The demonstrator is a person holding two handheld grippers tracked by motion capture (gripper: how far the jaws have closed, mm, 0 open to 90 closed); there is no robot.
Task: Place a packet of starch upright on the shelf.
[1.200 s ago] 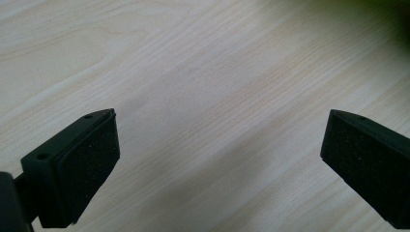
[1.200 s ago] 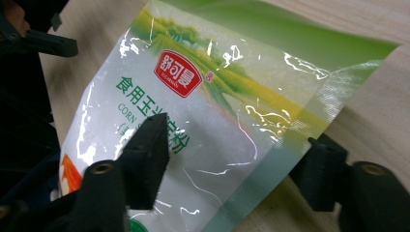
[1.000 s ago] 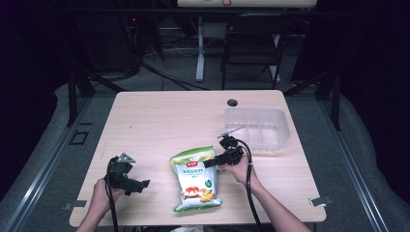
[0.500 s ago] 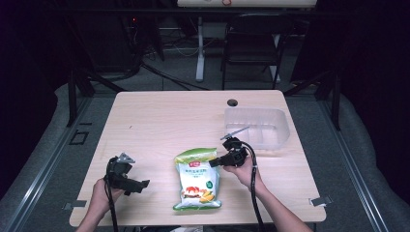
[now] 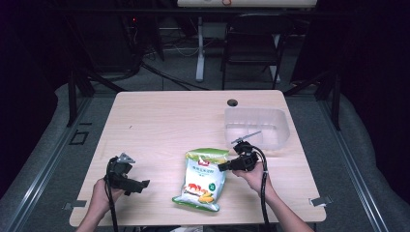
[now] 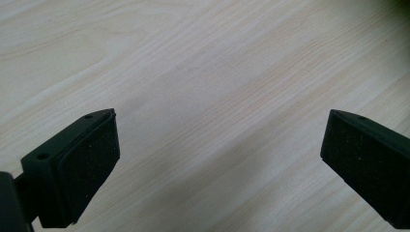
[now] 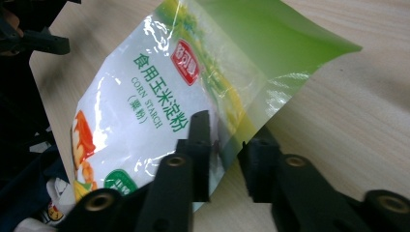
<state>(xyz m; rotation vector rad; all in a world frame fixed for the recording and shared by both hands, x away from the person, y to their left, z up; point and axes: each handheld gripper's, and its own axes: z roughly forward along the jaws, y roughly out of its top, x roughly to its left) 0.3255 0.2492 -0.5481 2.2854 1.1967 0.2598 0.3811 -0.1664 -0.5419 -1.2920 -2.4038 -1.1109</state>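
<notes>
A white and green bag of corn starch (image 5: 203, 176) lies flat on the wooden table (image 5: 164, 121), near the front edge. My right gripper (image 5: 223, 167) comes in from the bag's right side and is shut on its upper right edge. In the right gripper view the two jaws of the right gripper (image 7: 227, 140) pinch the bag (image 7: 159, 96) where the green top meets the white body. My left gripper (image 5: 142, 183) is held low at the front left, well apart from the bag. Its jaws stand wide apart over bare wood in the left gripper view (image 6: 220, 145).
A clear plastic bin (image 5: 278, 123) stands at the right rear of the table, just behind the right gripper. A small dark cable hole (image 5: 232, 102) sits near the back edge. A chair (image 5: 251, 43) stands on the floor beyond the table.
The right gripper has drawn slightly right and toward the person, and the bag has shifted a little to the right with it. The left gripper has stayed where it was.
</notes>
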